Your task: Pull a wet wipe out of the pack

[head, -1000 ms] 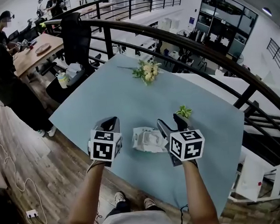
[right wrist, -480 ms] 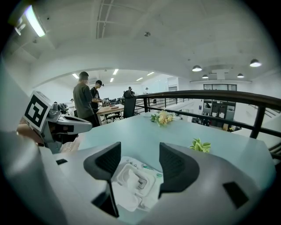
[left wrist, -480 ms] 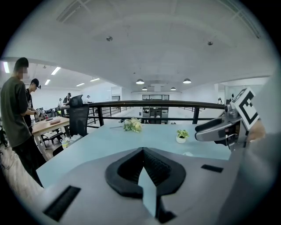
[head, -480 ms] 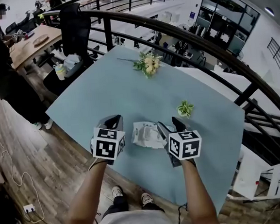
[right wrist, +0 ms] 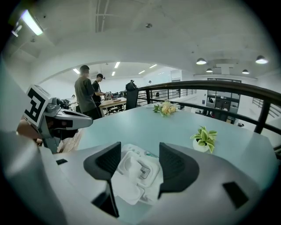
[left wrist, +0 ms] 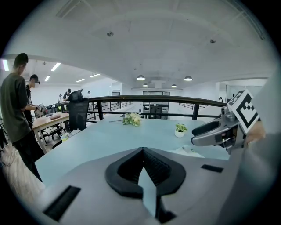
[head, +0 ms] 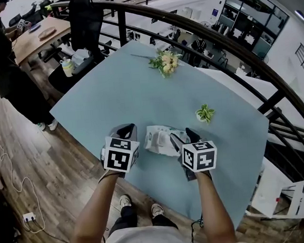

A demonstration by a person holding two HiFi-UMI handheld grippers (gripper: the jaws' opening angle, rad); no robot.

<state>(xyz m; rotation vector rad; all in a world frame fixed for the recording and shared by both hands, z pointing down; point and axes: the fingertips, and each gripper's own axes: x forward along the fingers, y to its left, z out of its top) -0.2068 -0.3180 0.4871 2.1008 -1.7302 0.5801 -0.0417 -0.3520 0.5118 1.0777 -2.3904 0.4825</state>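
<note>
Right claw (right wrist: pixel 138 160) gapes over the likely light, floppy wipe pack (head: pixel 158 139), left claw (left wrist: pixel 142 163) shut, empty; best pin the pack, pinch the wipe at its opening.

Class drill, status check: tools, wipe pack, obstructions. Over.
Left tool shut, empty. Right tool open, hovering at wet wipe pack, not gripping. Pack flat on table. Nothing between; potted plant well aside.
</note>
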